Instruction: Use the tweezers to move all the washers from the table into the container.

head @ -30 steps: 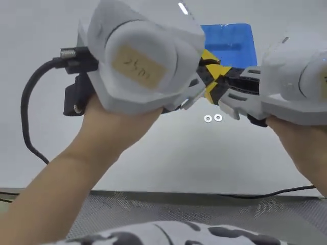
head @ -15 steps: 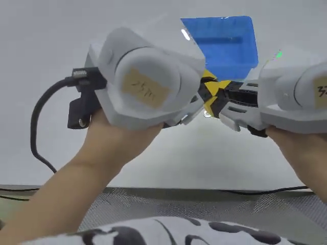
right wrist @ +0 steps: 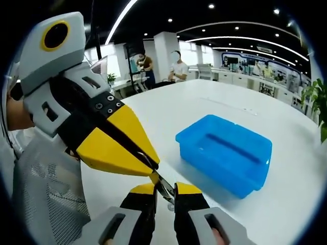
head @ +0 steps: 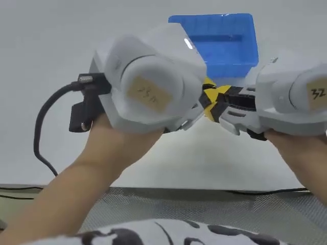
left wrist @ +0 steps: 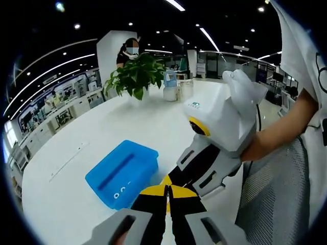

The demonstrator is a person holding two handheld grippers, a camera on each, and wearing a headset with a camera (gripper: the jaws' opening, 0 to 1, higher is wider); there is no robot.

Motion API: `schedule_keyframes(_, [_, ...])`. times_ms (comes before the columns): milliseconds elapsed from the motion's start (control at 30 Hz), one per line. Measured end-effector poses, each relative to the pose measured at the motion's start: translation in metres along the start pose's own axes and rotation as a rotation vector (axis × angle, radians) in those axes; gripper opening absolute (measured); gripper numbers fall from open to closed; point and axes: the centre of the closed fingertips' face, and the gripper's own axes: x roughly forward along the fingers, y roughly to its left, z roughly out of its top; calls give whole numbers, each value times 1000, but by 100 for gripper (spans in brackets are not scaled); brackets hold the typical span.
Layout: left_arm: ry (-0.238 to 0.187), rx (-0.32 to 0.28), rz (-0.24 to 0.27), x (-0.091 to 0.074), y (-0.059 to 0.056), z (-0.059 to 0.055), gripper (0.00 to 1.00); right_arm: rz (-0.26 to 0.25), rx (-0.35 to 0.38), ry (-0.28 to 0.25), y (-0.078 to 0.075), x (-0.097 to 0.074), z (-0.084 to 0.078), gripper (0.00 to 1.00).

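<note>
The blue container (head: 219, 41) stands on the white table (head: 46, 46) beyond both grippers. In the left gripper view the container (left wrist: 122, 171) has a couple of washers (left wrist: 121, 194) inside. My left gripper (head: 204, 97) and right gripper (head: 220, 99) meet tip to tip in front of the container. In the right gripper view the thin metal tweezers (right wrist: 162, 185) run from the shut yellow jaws of the left gripper (right wrist: 149, 162) down between the right gripper's (right wrist: 164, 196) jaws, which are closed narrowly on them. The left gripper's (left wrist: 167, 193) own jaws are pressed together.
A black cable (head: 43, 127) loops from the left gripper over the table's left side. A grey mesh surface (head: 204, 204) runs along the near table edge. A potted plant (left wrist: 138, 74) stands far across the table, and people stand in the background.
The head view has tilted, so the container sits lower in the picture. Two washers seen on the table below the jaws are now hidden behind the grippers, which stay joined.
</note>
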Motion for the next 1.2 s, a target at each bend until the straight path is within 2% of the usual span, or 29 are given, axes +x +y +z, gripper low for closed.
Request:
schedule_keyframes(433, [14,-1,-13,3,0,-4,0,14,25,8,2,1,-4,9])
schedule_keyframes(700, [-23,-54,-14,8,10,-1,0,9,-8,4,-2,4,-4,5])
schedule_keyframes(733, [-26,-51,-17,10,9,0,0,4,-15,9,-2,3,-4,5])
schedule_keyframes(833, [-21,-33,-32,14,7,4,0,-31,-104,38,-6,2,-5,3])
schedule_keyframes(967, [-9,32,-49,17,-1,6,0,-25,-72,37,-4,0,-6,3])
schedule_keyframes(1067, [-9,41,-55,14,0,8,0,-30,-95,39,-3,-2,-3,3])
schedule_keyframes(1200, [-21,56,-59,7,1,16,0,-43,-137,38,-3,-7,6,3])
